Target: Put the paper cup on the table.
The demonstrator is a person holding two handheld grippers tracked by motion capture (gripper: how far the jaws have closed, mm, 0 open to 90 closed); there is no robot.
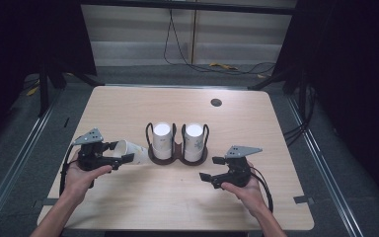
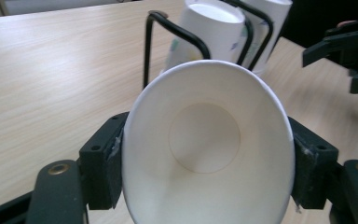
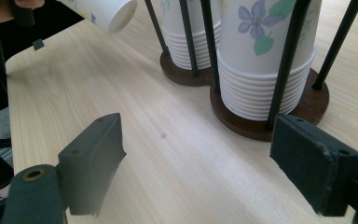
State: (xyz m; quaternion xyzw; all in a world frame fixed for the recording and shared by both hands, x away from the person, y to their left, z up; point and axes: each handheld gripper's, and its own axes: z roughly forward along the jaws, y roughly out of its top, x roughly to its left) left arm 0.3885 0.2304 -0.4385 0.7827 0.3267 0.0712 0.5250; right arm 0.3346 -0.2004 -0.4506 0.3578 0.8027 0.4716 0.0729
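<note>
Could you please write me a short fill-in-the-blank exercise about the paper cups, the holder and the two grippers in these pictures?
1. The left gripper holds a single paper cup lying on its ____.
2. The wire holder on the table carries ____ stacks of cups.
3. The jaws of the right gripper stand ____, with nothing between them.
4. The cups in the nearer stack are printed with a ____ pattern.

Missing words: side; two; open; flower

Black grippers (image 1: 109,153), grey triangular plates, trailing cables.
</note>
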